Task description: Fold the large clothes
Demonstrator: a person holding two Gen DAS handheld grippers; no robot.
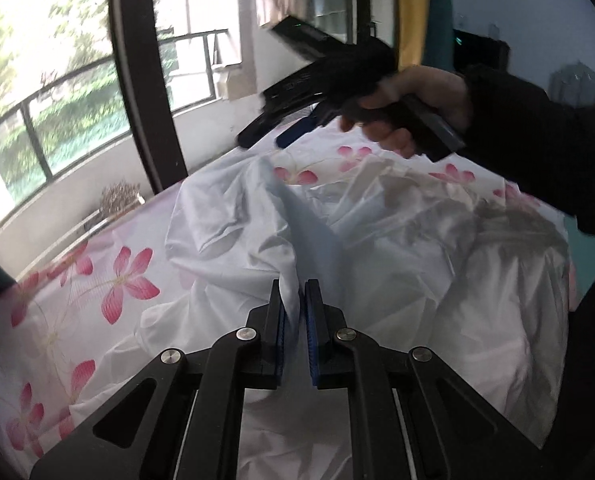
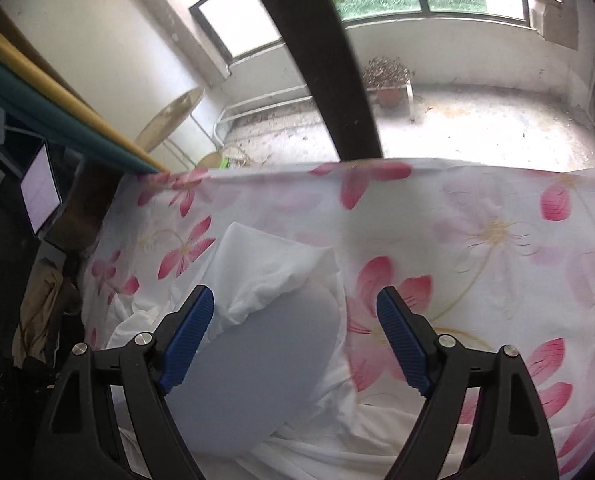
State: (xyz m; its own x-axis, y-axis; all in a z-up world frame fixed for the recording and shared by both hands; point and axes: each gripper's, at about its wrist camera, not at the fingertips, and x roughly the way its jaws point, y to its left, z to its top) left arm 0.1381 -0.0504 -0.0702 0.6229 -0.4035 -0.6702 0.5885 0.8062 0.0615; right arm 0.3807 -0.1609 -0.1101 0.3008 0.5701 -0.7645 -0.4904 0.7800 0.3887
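Note:
A large white garment [image 1: 377, 248] lies crumpled on a bed with a pink-flowered sheet [image 1: 77, 300]. My left gripper [image 1: 295, 292] is shut on a raised fold of the white garment, which rises as a ridge from between the blue pads. In the left wrist view the right gripper [image 1: 273, 136] hangs above the far side of the garment, held by a hand [image 1: 413, 108] in a dark sleeve. My right gripper [image 2: 295, 300] stands open over a folded corner of the white garment [image 2: 269, 268], its blue pads [image 2: 189, 332] apart and touching nothing.
A dark window post [image 2: 329, 60] stands behind the bed's far edge [image 2: 377, 166]. Beyond lie a balcony floor with a potted plant [image 2: 387, 76] and railings. A lit screen [image 2: 39, 192] and clutter sit left of the bed.

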